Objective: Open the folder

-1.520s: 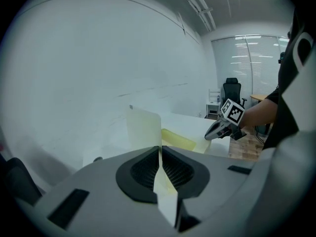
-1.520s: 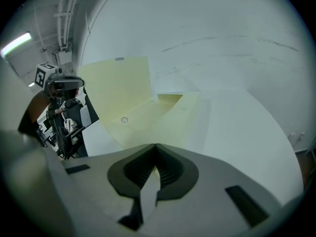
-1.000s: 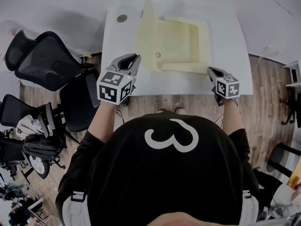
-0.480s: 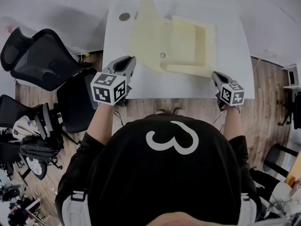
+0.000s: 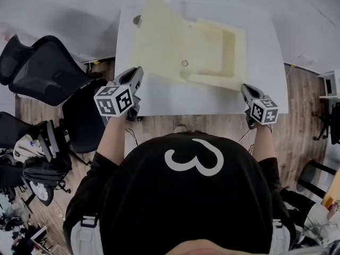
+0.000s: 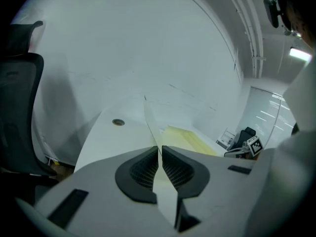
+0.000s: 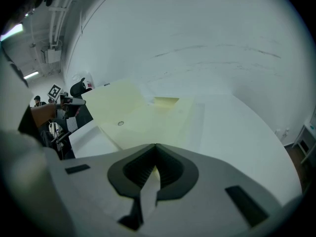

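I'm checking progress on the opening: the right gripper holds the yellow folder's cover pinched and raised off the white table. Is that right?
Not quite. It is the left gripper, not the right, that holds the cover of the yellow folder pinched and raised off the white table. The left gripper view shows the cover's thin edge running in between its shut jaws.

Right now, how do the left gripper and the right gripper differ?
The left gripper is shut on the folder's raised cover, a sheet edge-on between its jaws; the right gripper has jaws together with no sheet clearly between them. The left is near the table's left front corner, the right at the folder's near right corner. Both point at the folder.
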`<state>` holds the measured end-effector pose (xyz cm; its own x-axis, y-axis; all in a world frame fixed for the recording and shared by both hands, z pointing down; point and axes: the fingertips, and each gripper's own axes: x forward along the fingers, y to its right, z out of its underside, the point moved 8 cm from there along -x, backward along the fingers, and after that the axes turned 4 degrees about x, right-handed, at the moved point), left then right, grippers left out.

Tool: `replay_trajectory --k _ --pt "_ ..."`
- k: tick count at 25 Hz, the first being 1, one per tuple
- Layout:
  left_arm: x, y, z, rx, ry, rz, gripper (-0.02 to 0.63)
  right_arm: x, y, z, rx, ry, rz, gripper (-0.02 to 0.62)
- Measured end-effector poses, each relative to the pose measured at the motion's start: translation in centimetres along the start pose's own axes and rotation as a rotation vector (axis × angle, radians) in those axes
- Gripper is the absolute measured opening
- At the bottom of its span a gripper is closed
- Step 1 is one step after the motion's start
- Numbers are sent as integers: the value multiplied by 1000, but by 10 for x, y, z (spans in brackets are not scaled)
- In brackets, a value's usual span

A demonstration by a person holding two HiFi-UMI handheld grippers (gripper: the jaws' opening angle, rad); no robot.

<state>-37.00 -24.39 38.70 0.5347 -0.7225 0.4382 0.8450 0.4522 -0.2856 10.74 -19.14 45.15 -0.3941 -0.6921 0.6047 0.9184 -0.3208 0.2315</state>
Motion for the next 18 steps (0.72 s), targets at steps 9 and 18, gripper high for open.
replay_trajectory --k 9,18 --pt "12 -32 21 -96 -32 -47 26 -2 1 0 57 20 3 23" --pt "18 -43 24 -156 -26 -40 28 -3 2 0 77 31 0 23"
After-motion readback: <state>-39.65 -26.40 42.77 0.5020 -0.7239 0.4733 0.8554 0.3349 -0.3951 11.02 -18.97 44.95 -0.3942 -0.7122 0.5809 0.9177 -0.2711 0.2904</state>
